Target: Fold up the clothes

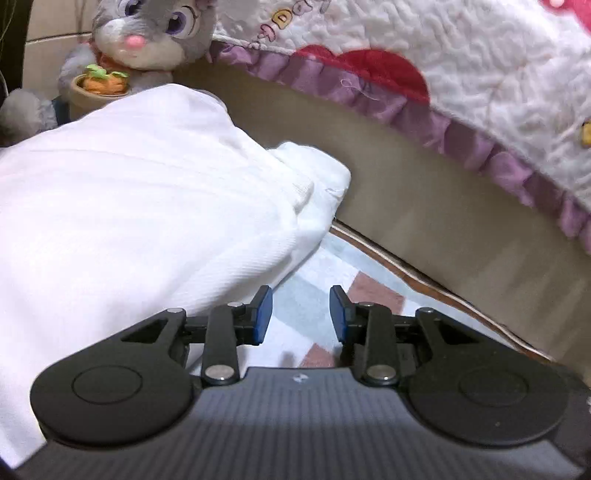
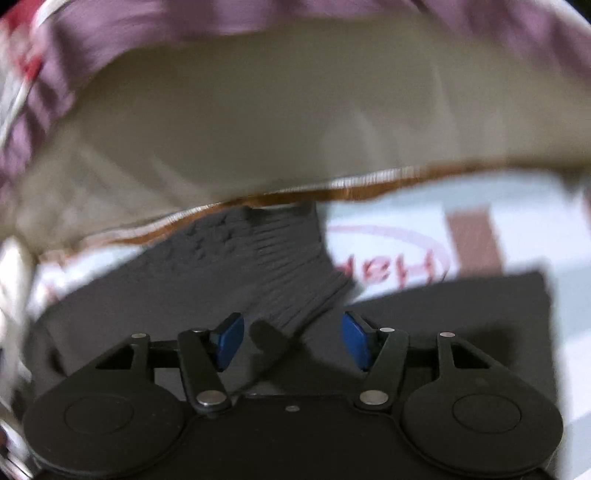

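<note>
Left wrist view: the left gripper (image 1: 301, 314) is released, jaws apart with nothing between them, above a checked sheet (image 1: 325, 273). A white garment (image 1: 147, 206) lies bunched just beside its left pad, likely awaiting folding.

Right wrist view: the right gripper (image 2: 293, 339) is released, jaws wide. A dark ribbed cuff (image 2: 295, 266) of a dark garment (image 2: 147, 314) lies ahead between the pads, untouched, probably the next grasp point.

A grey plush rabbit (image 1: 147, 33) holding a pot of carrots (image 1: 101, 83) is seen far ahead and left of the left tongs. A white quilt with purple frill (image 1: 461, 85) hangs ahead and right. A checked pastel mat (image 1: 321, 280) is spread beneath the tongs.
</note>
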A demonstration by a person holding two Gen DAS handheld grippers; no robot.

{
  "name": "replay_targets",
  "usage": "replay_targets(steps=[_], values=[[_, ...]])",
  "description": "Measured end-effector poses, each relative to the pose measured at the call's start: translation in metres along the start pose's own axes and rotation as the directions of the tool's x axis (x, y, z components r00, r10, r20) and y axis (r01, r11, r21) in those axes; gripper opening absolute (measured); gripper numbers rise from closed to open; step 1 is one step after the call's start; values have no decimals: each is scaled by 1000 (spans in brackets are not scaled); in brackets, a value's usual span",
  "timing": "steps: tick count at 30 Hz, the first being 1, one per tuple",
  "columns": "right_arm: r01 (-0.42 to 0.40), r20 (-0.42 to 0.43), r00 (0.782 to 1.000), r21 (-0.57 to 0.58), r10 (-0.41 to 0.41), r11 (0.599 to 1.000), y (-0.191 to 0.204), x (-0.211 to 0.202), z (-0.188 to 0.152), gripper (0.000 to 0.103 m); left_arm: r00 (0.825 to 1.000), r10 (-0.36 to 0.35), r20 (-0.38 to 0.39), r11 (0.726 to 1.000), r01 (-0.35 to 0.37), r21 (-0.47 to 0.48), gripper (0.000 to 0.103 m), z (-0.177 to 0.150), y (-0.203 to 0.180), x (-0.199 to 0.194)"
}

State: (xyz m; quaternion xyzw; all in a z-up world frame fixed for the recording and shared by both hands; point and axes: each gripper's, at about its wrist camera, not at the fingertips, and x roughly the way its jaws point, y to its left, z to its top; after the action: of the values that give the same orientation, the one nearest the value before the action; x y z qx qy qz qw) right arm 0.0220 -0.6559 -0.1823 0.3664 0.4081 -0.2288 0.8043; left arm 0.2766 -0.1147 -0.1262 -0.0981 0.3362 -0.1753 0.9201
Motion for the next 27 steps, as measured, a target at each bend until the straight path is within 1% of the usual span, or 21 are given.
replay_targets(steps=[2, 4, 5, 6, 7, 8, 9, 10, 12, 13, 15, 16, 17, 18, 19, 20, 21, 22, 23, 26, 27], values=[[-47, -7, 999, 60, 47, 997, -2, 12, -7, 64, 997, -39, -73, 998, 42, 41, 33, -5, 7, -15], [-25, -2, 1000, 50, 25, 998, 5, 27, -11, 67, 991, -41, -124, 996, 50, 68, 33, -20, 15, -31], [-13, 22, 1000, 26, 13, 1000, 10, 33, -13, 75, 990, -32, -139, 996, 42, 75, 33, -29, 20, -39], [0, 47, 999, -13, 1, 1000, 17, 37, -14, 88, 988, -16, -154, 996, 29, 83, 33, -39, 24, -45], [15, 73, 997, -68, -10, 998, 26, 40, -15, 88, 985, -3, -171, 995, 19, 94, 33, -45, 28, -47], [61, 95, 994, -150, -47, 987, 38, 45, -16, 74, 982, 6, -188, 994, 14, 107, 33, -50, 33, -50], [124, 117, 988, -249, -97, 960, 53, 49, -17, 33, 980, 17, -198, 994, 6, 113, 33, -53, 40, -53], [174, 144, 981, -337, -132, 925, 65, 51, -17, 17, 979, 30, -200, 994, -7, 111, 33, -53, 47, -56], [255, 263, 953, -426, -151, 868, 82, 43, -17, 15, 982, 53, -182, 995, -38, 89, 33, -52, 62, -65], [310, 331, 928, -439, -169, 843, 88, 39, -15, 14, 984, 66, -168, 996, -54, 76, 33, -51, 70, -69], [433, 427, 873, -452, -237, 780, 97, 39, -8, 14, 985, 91, -145, 995, -83, 58, 33, -49, 84, -74], [480, 451, 851, -459, -269, 748, 100, 42, -5, 14, 985, 95, -142, 994, -87, 60, 33, -48, 89, -73], [510, 446, 841, -469, -305, 721, 100, 47, 0, 18, 985, 95, -142, 994, -87, 63, 34, -47, 94, -72], [535, 423, 836, -479, -351, 696, 99, 54, 5, 28, 985, 86, -148, 995, -77, 69, 34, -45, 98, -69], [556, 401, 827, -485, -394, 675, 99, 59, 7, 35, 984, 70, -166, 996, -59, 72, 35, -45, 100, -65], [575, 390, 816, -488, -426, 657, 100, 62, 6, 43, 979, 48, -198, 997, -34, 73, 41, -43, 102, -59], [586, 386, 810, -485, -442, 649, 101, 62, 4, 43, 972, 26, -233, 997, -10, 71, 44, -43, 103, -53], [582, 390, 811, -472, -435, 662, 103, 58, -1, 45, 964, 11, -265, 998, 7, 66, 44, -44, 105, -49], [572, 392, 817, -454, -423, 683, 106, 53, -6, 50, 958, 5, -286, 998, 14, 65, 44, -46, 105, -47], [500, 381, 855, -420, -353, 757, 116, 37, -26, 53, 940, -2, -341, 997, 30, 76, 45, -50, 105, -42], [461, 369, 874, -421, -317, 781, 120, 31, -35, 53, 937, -2, -348, 996, 33, 85, 46, -51, 103, -42]])
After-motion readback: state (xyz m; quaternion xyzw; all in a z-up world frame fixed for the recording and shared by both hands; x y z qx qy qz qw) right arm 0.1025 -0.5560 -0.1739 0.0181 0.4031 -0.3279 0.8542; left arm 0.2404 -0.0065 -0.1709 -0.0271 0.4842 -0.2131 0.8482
